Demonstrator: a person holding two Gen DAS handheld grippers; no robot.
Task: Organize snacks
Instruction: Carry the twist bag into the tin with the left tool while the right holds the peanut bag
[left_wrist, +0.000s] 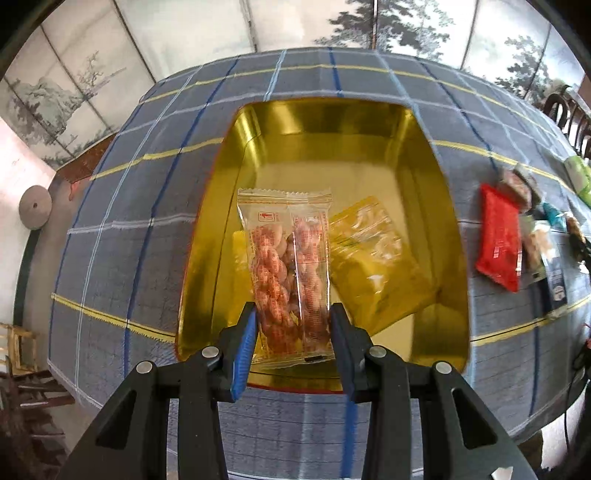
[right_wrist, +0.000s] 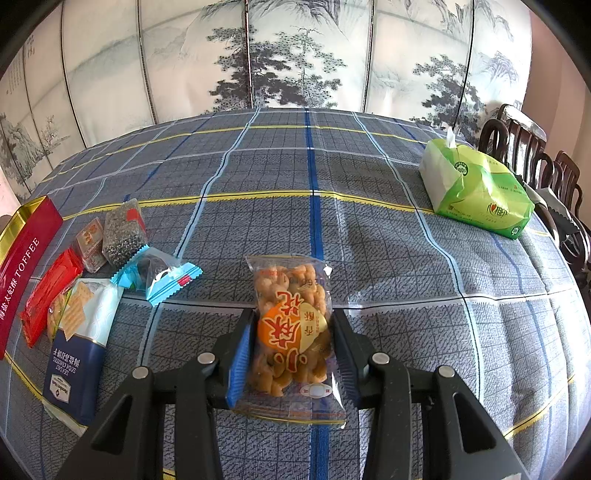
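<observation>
My left gripper (left_wrist: 293, 325) is shut on a clear packet of red-printed twisted snacks (left_wrist: 288, 258), held over the open gold tin (left_wrist: 424, 147). A yellow snack packet (left_wrist: 376, 266) lies inside the tin. My right gripper (right_wrist: 293, 332) is shut on a clear packet of fried dough twists with an orange label (right_wrist: 291, 325), just above the checked tablecloth. The tin's red side with "TOFFEE" lettering (right_wrist: 22, 266) shows at the far left in the right wrist view.
Several snack packets lie right of the tin: a red one (right_wrist: 48, 295), a blue cracker pack (right_wrist: 79, 350), a light blue wrapped sweet (right_wrist: 159, 275) and a dark seed packet (right_wrist: 122, 232). A green tissue pack (right_wrist: 476, 188) sits far right. Chairs (right_wrist: 535, 166) stand beyond the table edge.
</observation>
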